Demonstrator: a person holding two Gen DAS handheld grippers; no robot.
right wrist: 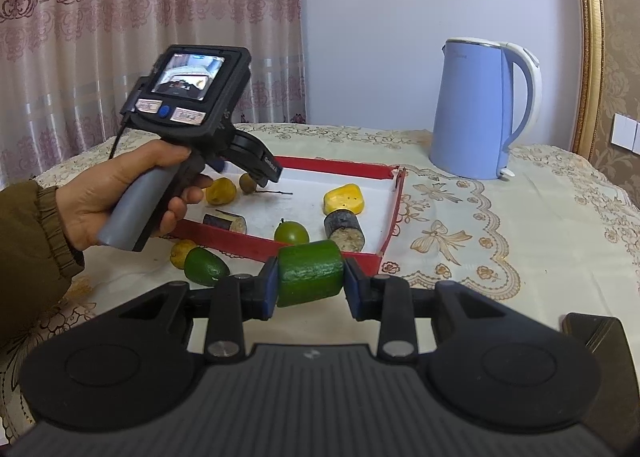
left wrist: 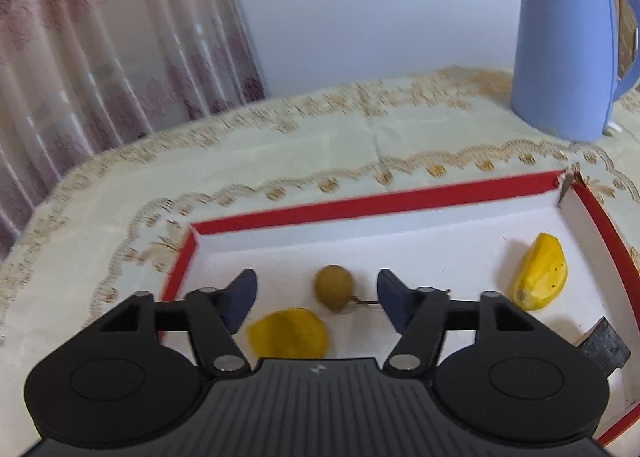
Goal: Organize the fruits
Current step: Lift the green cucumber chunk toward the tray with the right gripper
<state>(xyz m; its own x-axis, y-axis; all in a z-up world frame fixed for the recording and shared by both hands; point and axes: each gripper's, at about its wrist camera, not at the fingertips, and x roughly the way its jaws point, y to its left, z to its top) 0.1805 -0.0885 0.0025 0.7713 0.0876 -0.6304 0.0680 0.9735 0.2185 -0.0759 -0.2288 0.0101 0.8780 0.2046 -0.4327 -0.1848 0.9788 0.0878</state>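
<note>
Lace-trimmed tablecloth [right wrist: 460, 217] carried a red-walled tray [right wrist: 348, 168] with a blue kettle [right wrist: 476, 113] behind it. Left gripper [left wrist: 316, 297] hung spread over the tray's left end, a small brown fruit [left wrist: 334, 287] loose between its pads. Right gripper [right wrist: 310, 283] pinched a green cucumber chunk [right wrist: 310, 273] just outside the tray's near edge.

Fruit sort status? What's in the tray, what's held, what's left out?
Done: several pieces lie in the red tray, including the longan between the open left tool. In hand: right tool grips a cucumber chunk. Left: avocado and lemon on the tablecloth outside the tray.
</note>
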